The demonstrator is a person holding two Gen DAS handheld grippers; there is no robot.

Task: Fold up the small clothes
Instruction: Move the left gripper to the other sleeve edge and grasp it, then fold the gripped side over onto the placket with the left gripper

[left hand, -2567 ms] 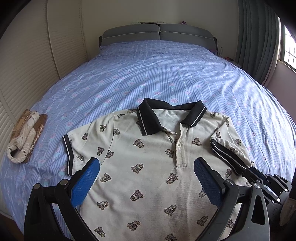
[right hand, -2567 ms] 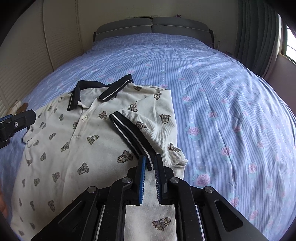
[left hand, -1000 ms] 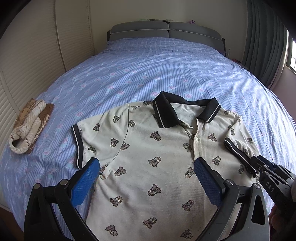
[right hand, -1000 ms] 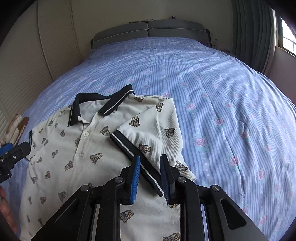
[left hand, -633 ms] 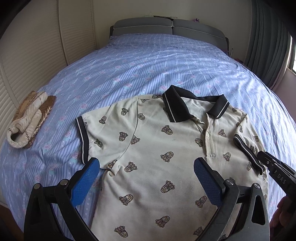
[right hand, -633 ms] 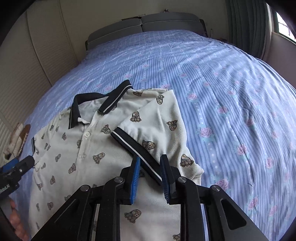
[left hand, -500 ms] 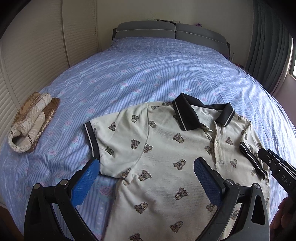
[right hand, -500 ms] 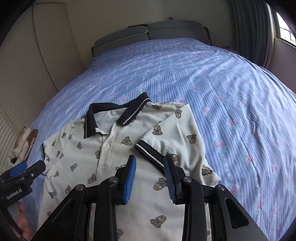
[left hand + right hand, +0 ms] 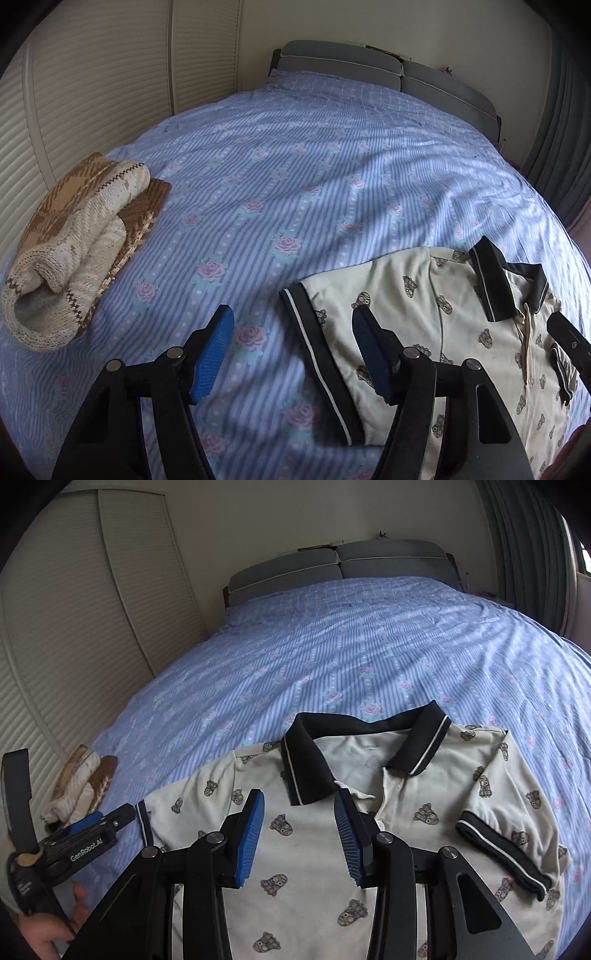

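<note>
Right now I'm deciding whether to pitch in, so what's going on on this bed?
A person with tongs in each hand is folding a cream polo shirt on the blue bedspread. One sleeve already lies folded over the chest. The right tongs, jaws just opening, hover empty over the shirt. The left tongs, jaws just closing, straddle the other sleeve's dark cuff. A folded knit sweater lies aside.

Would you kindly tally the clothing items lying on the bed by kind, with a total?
Cream short-sleeved polo shirt with dark collar and small printed figures: 1
Folded cream and brown knitted garment: 1
Total: 2, both on the blue striped floral bedsheet.
</note>
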